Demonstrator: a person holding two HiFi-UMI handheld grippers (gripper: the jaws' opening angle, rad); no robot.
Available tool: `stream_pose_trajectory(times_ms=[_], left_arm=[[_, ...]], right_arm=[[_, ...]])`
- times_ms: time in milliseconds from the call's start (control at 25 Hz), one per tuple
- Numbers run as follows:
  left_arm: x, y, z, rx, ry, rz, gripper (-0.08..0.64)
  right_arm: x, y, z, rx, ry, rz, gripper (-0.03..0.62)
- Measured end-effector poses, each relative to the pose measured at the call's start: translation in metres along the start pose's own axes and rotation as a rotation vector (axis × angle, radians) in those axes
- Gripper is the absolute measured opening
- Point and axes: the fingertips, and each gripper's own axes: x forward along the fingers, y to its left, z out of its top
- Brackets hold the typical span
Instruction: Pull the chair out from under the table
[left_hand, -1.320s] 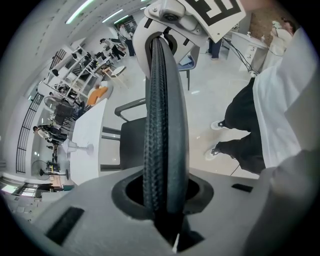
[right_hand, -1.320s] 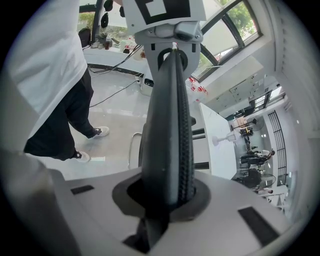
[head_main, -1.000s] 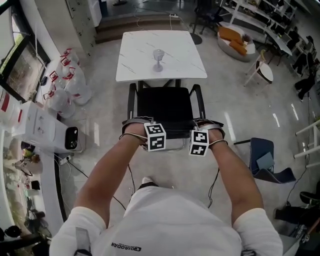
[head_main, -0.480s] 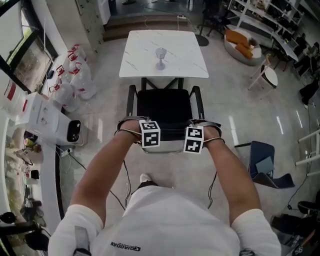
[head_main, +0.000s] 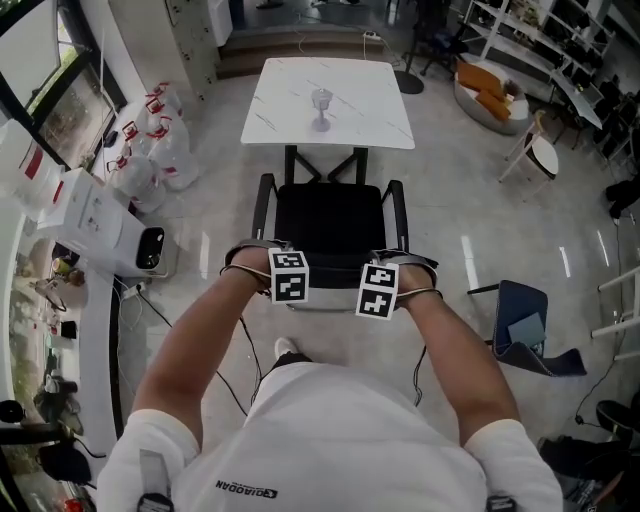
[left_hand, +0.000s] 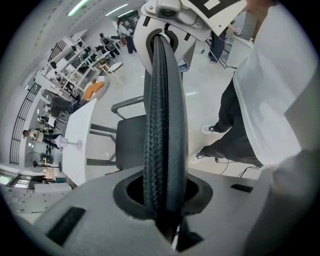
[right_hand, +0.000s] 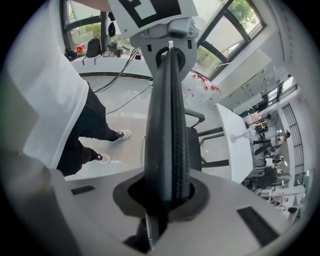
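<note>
1. Head view: the black chair (head_main: 330, 220) stands on the floor (head_main: 450, 230), in front of the near edge of the white surface (head_main: 375, 110). Its seat is out from under that edge. The surface's dark legs (head_main: 325, 165) show in the gap between.
2. A glass (head_main: 321, 105) stands near the middle of the surface.
3. The left gripper (head_main: 288, 278) and the right gripper (head_main: 378, 291) sit on top of the chair's back. The left one is on the left part and the right one is on the right part.
4. In the left gripper view and the right gripper view, each gripper is narrow and squeezed round the top edge of the chair's back. The jaws of both have just been closing a bit more, with that black edge between them.
5. What matters most is this: the chair lies ahead of both grippers, between them and the surface. The long line of its back runs from left to right across us, and both hands are just as near. So we think any more pull should go straight toward us, away from the near edge. Both sides should pull evenly so the chair does not turn.
6. Some things are hard to see. From above, the grippers' own bodies cover their jaws. The seat hides the chair's feet, so we cannot tell if they are clear of the dark legs. Our own body (head_main: 330, 440) hides the floor behind us, so we cannot tell how much room is left.
</note>
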Motion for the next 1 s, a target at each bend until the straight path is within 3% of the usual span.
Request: stream_pose_trajectory(times_ms=[1000], left_arm=[[-0.022,-0.105,0.018,-0.092,0.034,0.007,0.066]], right_arm=[[-0.037,0.091,-0.002,-0.072,-0.054,-0.012,0.04]])
